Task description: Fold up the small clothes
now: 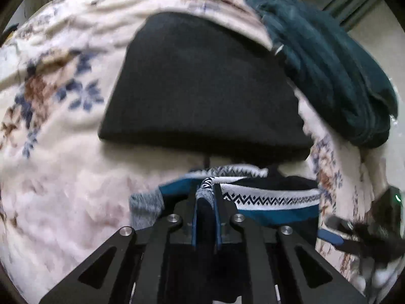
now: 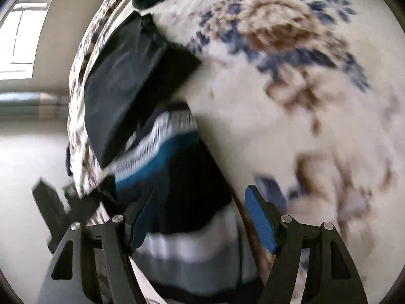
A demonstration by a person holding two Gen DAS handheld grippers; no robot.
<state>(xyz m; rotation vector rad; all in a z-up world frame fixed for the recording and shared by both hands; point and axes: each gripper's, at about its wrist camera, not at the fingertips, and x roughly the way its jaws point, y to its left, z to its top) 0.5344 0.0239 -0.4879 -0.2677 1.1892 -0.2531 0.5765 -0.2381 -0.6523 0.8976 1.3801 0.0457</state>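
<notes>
A patterned sock (image 1: 268, 197), banded in white, teal and navy with a grey toe, is held near the front of a bed covered by a floral blanket (image 1: 58, 152). The left gripper (image 1: 206, 197) is clamped on a fold of the sock, grey knit being pinched between its blue pads; this hold is judged to serve as the lifted end for doubling the sock over. The right gripper (image 2: 202, 217) is seen with its jaws apart, the sock's dark and white bands (image 2: 177, 177) lying between and beneath them without being pinched, probably so that the other end can be steadied or taken next.

Just behind the sock a black folded garment (image 1: 202, 88) is laid flat, and a dark teal cloth (image 1: 329, 76) is heaped at the bed's far right edge, partly overhanging. The sock is thus hemmed in behind and to the right. Open blanket is left toward the bed's left side, where room for laying the fold down is judged best. The right-hand edge is close, so a slip there is a risk.
</notes>
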